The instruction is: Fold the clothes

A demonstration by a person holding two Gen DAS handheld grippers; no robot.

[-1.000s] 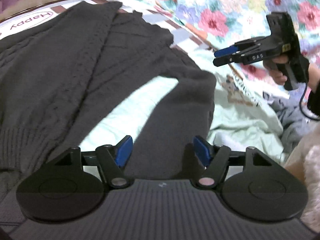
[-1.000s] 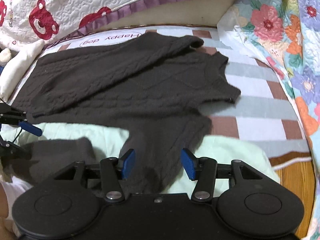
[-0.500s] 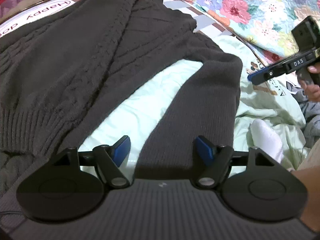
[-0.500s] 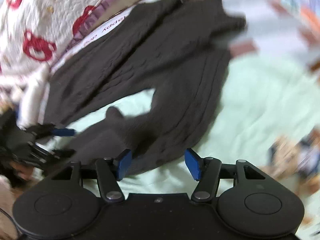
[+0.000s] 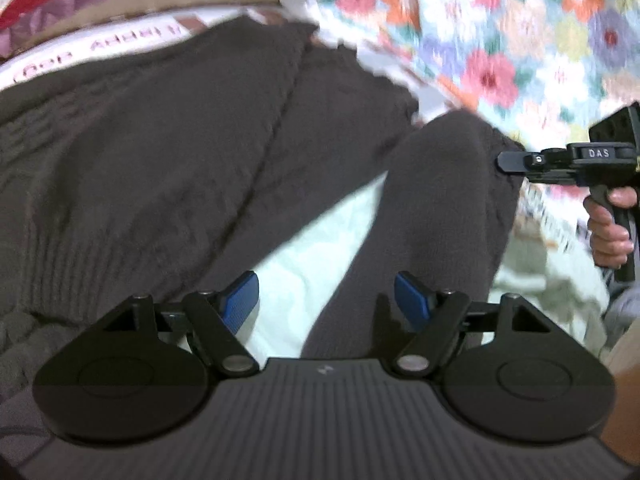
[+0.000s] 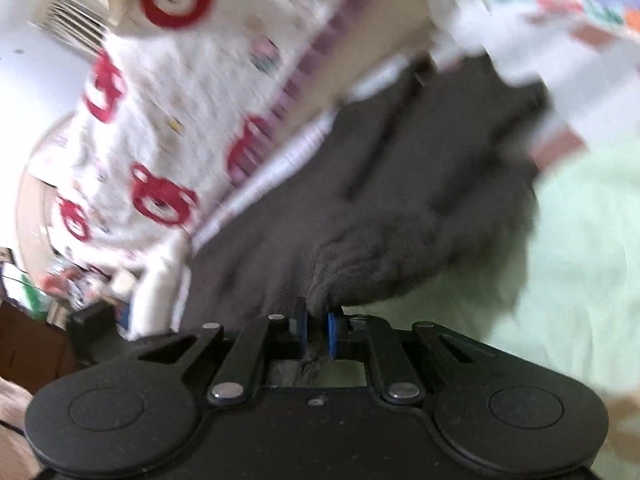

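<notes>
One dark sweater [image 5: 168,152] — sleeve [image 5: 432,208] raised.

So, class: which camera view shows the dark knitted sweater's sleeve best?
The left wrist view: the dark knitted sweater's sleeve runs nearly whole over pale green bedding. The right wrist view shows only blurred, bunched knit.

One dark knitted sweater [image 5: 168,168] is lying across the bed. Two grippers are showing: the left gripper [image 5: 326,304] and the right gripper [image 6: 317,326]. One hand [image 5: 610,232] is showing.
</notes>
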